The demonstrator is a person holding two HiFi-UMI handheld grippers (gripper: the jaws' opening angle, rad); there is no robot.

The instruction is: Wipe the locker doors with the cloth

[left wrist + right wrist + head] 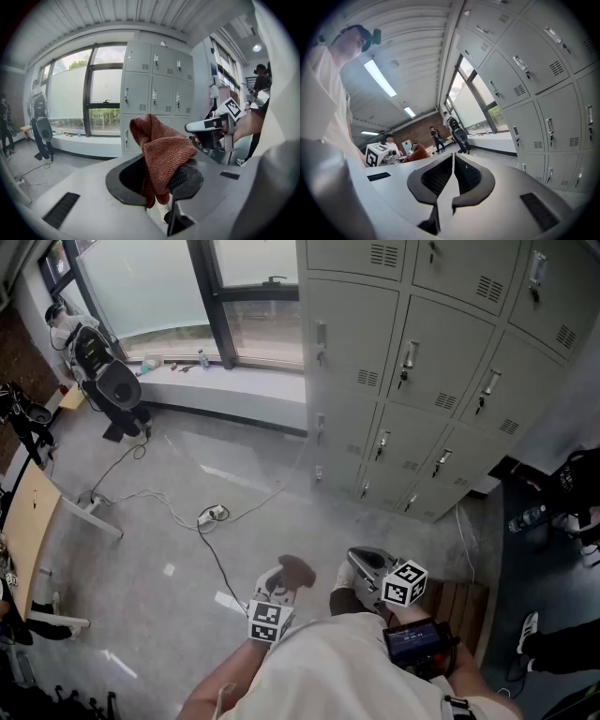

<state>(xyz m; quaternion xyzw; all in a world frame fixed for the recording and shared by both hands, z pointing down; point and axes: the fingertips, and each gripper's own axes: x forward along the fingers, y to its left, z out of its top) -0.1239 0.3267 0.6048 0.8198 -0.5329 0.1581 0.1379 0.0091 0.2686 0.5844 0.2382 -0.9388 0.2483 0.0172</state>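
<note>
A rust-brown knitted cloth (161,152) is pinched between the jaws of my left gripper (157,180), bunched and standing up above them. In the head view that cloth (295,570) shows at the tip of the left gripper (278,589), low near my body. My right gripper (367,568) is beside it, shut with nothing between its jaws (453,176). The grey locker doors (427,371) stand ahead at the upper right, well away from both grippers. In the left gripper view the lockers (157,93) are straight ahead. The right gripper view has them (534,93) at the right.
A window sill (216,371) with small items runs left of the lockers. A cable and power strip (214,514) lie on the grey floor. A person (89,352) stands by the window; a wooden table (28,521) is at the left. Other people's shoes (527,629) are at the right.
</note>
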